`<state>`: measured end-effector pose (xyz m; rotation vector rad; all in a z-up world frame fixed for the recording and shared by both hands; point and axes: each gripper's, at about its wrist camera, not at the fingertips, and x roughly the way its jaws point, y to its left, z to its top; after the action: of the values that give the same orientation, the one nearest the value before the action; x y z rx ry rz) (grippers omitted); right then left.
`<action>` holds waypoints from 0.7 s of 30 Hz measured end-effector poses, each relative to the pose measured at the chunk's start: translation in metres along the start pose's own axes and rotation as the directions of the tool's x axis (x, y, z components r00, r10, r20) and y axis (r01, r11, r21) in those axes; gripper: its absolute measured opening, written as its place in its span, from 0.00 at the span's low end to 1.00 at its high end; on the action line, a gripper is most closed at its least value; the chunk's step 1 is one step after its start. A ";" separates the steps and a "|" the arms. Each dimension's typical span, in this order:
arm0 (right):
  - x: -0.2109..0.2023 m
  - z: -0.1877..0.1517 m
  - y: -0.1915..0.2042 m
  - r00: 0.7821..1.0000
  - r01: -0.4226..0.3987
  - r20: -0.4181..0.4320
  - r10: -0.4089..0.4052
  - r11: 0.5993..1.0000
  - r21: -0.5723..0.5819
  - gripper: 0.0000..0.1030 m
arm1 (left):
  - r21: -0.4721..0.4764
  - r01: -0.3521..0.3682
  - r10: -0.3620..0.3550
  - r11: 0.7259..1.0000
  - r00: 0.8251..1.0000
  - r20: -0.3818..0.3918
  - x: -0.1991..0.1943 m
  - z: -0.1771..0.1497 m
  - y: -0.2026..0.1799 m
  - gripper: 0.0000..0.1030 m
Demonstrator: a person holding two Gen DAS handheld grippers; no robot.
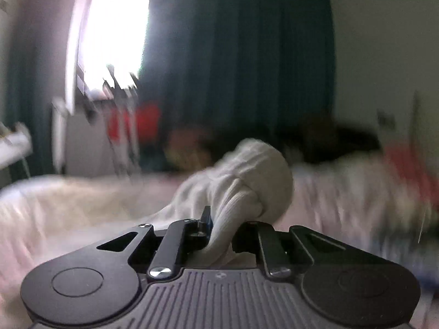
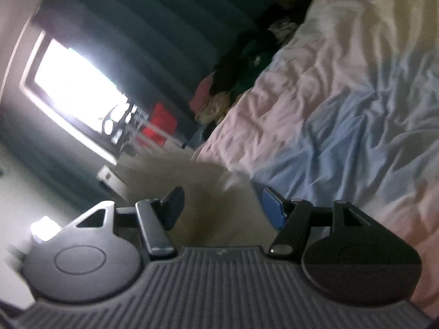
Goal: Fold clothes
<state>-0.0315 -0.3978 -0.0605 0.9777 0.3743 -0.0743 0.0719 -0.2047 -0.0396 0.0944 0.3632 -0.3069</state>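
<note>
Your left gripper (image 1: pixel 219 230) is clenched on a bunched rope of white ribbed garment (image 1: pixel 241 181); the cloth squeezes out between the jaws and balloons up toward 12 o'clock in a rounded lump, with a looser tail falling away toward 9 o'clock onto the pale bedcover (image 1: pixel 68 200). Your right gripper (image 2: pixel 222 208) is released, jaws standing wide with nothing between the blue pad and the black one. Ahead of it, around 12 o'clock, lies a blurred pale mass on the bed edge; whether that is the same garment cannot be told. The crumpled pink and blue duvet (image 2: pixel 343 104) fills its view from 1 to 4 o'clock.

The garment hangs from one pinch as a wad, so no edge or corner can be read. To fold well from here you need a second hold: bring the open right claw to a free hem or seam, not into the thick of the lump, and pinch a single layer if you can. Then draw the two grips apart until the cloth hangs flat between them, and lay it on a smoother stretch of the bedcover. Both views are smeared with motion, so slow down before you close the right claw, or you may catch the duvet along with the garment.
</note>
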 end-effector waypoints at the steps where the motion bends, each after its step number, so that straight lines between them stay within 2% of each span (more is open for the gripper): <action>1: 0.002 0.003 -0.007 1.000 -0.010 -0.003 0.010 1.000 0.028 0.64 | 0.020 0.022 -0.022 1.000 1.000 -0.020 0.011 -0.006 -0.018 0.14; 3: 0.005 0.008 -0.021 0.999 -0.033 -0.013 0.034 0.996 0.084 0.64 | 0.059 0.059 -0.056 0.996 0.997 -0.051 0.032 -0.018 -0.049 0.16; 4: 0.008 0.009 -0.026 0.998 -0.057 -0.026 0.060 0.992 0.117 0.64 | 0.081 0.055 -0.051 0.995 0.998 -0.045 0.032 -0.019 -0.048 0.18; 6: 0.015 0.009 -0.033 0.991 -0.109 -0.056 0.120 0.979 0.172 0.64 | 0.098 0.064 -0.056 0.993 0.995 -0.080 0.025 -0.022 -0.040 0.30; 8: 0.022 0.005 -0.032 0.986 -0.126 -0.089 0.144 0.974 0.188 0.64 | 0.105 0.095 -0.081 0.990 0.988 -0.130 0.017 -0.025 -0.024 0.54; 9: 0.026 0.002 -0.030 0.983 -0.127 -0.106 0.148 0.974 0.187 0.64 | 0.104 0.116 -0.099 0.988 0.982 -0.159 0.012 -0.026 -0.013 0.59; 11: 0.034 -0.005 -0.025 0.978 -0.123 -0.147 0.149 0.977 0.172 0.64 | 0.101 0.156 -0.132 0.983 0.970 -0.206 0.001 -0.029 0.009 0.78; 12: 0.039 -0.009 -0.022 0.974 -0.116 -0.173 0.144 0.980 0.162 0.64 | 0.097 0.166 -0.145 0.981 0.970 -0.194 -0.009 -0.030 0.019 0.82; 16: 0.056 -0.030 -0.011 0.960 -0.069 -0.261 0.098 0.991 0.117 0.64 | 0.069 0.177 -0.164 0.982 0.973 -0.161 -0.048 -0.032 0.057 0.85; 18: 0.064 -0.041 -0.004 0.952 -0.072 -0.291 0.097 0.993 0.095 0.64 | 0.021 0.178 -0.173 0.984 0.976 -0.129 -0.067 -0.031 0.080 0.86; 21: 0.077 -0.052 0.005 0.951 -0.072 -0.296 0.090 0.995 0.069 0.64 | -0.052 0.138 -0.143 0.989 0.986 -0.087 -0.082 -0.028 0.112 0.91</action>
<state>0.0272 -0.3441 -0.1094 1.0626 0.6125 0.1406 0.0248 -0.0714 -0.0319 0.0377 0.4674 -0.4345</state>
